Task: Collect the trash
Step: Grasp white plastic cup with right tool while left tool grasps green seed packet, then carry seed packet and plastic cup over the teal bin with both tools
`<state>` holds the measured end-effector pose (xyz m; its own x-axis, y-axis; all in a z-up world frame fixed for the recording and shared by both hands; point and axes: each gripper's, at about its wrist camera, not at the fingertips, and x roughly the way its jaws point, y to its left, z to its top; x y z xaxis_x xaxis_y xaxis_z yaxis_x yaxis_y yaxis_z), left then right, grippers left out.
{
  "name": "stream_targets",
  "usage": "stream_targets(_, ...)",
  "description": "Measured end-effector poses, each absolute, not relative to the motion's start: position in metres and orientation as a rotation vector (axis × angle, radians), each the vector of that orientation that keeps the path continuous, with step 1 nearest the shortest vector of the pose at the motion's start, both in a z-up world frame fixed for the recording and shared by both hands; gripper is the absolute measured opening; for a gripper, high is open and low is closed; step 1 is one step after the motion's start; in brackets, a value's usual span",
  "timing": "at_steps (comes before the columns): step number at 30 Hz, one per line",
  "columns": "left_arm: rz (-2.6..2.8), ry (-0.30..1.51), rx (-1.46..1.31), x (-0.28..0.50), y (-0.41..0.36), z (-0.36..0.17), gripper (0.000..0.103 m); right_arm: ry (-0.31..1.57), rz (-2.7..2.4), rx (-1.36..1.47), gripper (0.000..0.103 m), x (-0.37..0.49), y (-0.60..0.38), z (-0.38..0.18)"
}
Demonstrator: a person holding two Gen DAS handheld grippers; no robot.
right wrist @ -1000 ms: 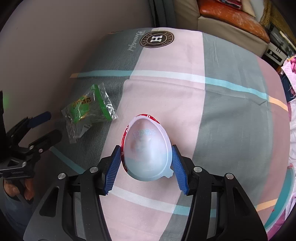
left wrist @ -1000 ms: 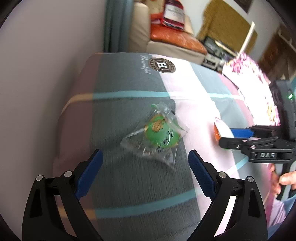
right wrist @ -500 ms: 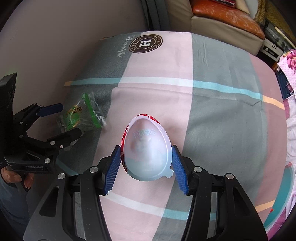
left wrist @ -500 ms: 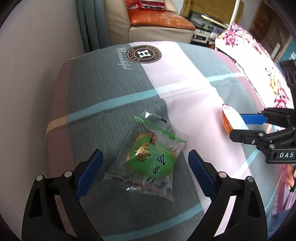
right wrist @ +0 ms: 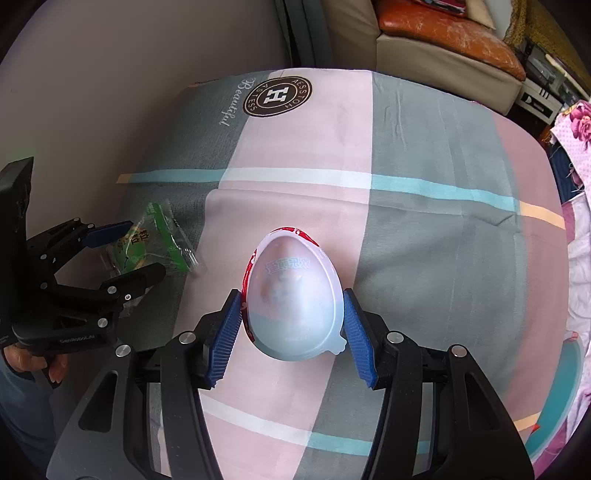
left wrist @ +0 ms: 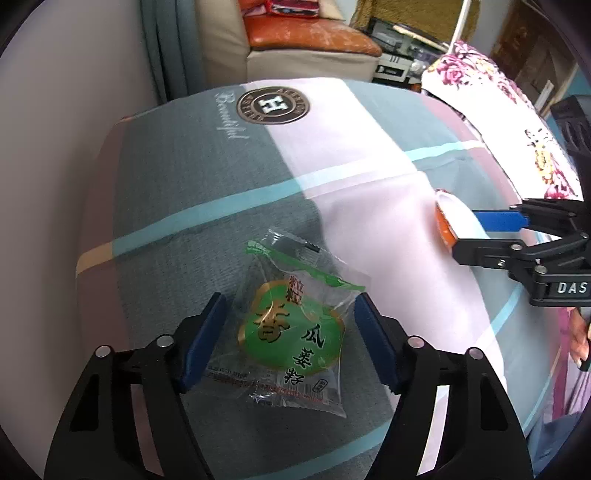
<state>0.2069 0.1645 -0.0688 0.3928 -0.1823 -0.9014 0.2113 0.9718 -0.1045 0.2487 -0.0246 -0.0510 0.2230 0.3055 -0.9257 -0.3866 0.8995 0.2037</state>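
The left gripper [left wrist: 288, 332] points steeply down over a clear snack wrapper [left wrist: 291, 328] with a green printed disc and gold lettering, lying flat on the grey panel of a checked bedsheet [left wrist: 207, 177]. Its jaws are closing, the wrapper lies between the blue pads [left wrist: 201, 339], and the wrapper's side edges appear to meet them, though a firm pinch cannot be confirmed from either view. The right gripper [right wrist: 291, 314] is clamped on an egg-shaped plastic shell [right wrist: 291, 295], pale on its domed face with a red-and-white rim (the printing on it is too blurred to read); both pads press its sides, and it sits above the pink panel of the sheet. A round brown emblem [left wrist: 272, 105] marks the far end of the sheet. Beyond stands a sofa with an orange cushion [left wrist: 310, 35].
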Motion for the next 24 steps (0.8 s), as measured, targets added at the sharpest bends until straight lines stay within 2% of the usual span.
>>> stream_targets(15, -0.222, 1.086, -0.098, 0.172, 0.147, -0.049, 0.065, 1.221, 0.469, 0.02, 0.052, 0.232, -0.057, -0.036)
stream_targets(24, -0.274, 1.057, -0.107, 0.138, 0.096, -0.026, 0.065, 1.165, 0.426, 0.14, 0.052, 0.199, -0.119, -0.016)
